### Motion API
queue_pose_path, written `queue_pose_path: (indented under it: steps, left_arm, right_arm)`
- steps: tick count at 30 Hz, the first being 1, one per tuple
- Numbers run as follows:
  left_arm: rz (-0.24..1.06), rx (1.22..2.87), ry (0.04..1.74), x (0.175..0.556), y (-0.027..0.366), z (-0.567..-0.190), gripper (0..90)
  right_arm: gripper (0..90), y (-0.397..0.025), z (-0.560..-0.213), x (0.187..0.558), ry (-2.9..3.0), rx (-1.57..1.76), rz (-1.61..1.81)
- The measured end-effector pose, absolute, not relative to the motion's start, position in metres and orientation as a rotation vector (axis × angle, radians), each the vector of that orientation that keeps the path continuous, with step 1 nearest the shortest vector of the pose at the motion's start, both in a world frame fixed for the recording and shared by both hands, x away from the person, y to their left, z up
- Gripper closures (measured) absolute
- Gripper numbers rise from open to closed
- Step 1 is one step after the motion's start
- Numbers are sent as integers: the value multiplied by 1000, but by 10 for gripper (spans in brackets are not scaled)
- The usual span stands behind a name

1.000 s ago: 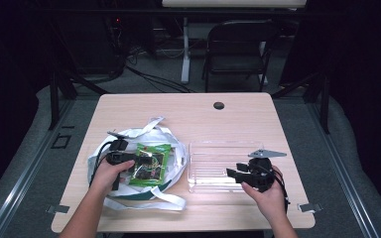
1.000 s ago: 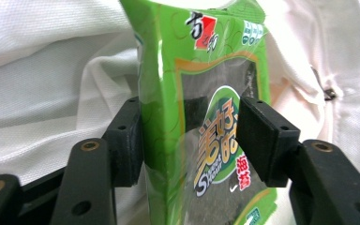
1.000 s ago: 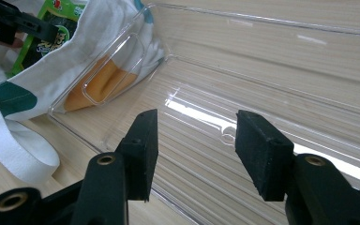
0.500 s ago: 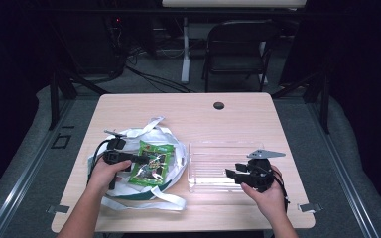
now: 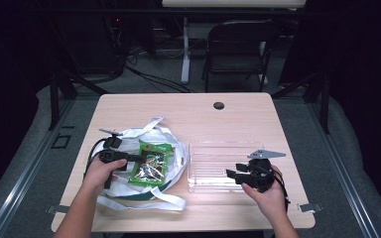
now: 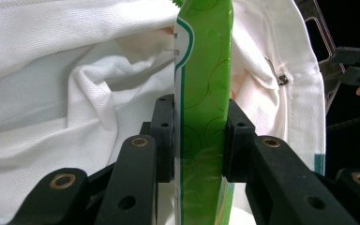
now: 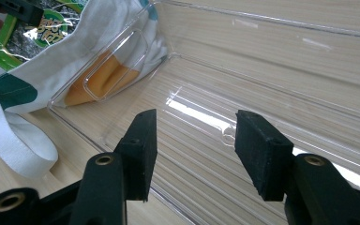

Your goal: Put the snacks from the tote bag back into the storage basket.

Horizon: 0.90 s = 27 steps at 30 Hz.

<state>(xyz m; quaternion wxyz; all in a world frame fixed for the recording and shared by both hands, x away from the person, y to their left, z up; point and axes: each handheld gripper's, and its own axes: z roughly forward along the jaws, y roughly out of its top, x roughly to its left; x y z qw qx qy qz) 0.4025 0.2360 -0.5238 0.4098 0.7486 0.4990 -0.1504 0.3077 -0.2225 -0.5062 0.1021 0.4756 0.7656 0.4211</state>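
Left hand-held gripper (image 6: 199, 145) clamped on green snack packet (image 6: 204, 93) above white bag (image 5: 129, 144); right hand-held gripper (image 7: 194, 140), jaws apart, over clear tray (image 5: 203, 148) on surface (image 5: 188, 109).

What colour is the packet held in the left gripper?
Bright green packet, with a clear window in the high view; shows best in the left gripper view.

On the table (image 5: 188, 111), the cloth bag (image 5: 171, 148) lies at the near left with the snack packet (image 5: 151, 163) on it. The clear tray (image 5: 211, 166) sits just right of the bag. A chair (image 5: 238, 49) stands beyond the far edge.
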Motion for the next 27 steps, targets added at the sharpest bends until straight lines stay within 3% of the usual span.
queue_pose_path:
  steps: [27]
  left_arm:
    - [-358, 1936, 1235, 386, 257, -517, 720]
  right_arm:
    - [493, -217, -502, 320, 2279, 1364, 1239]
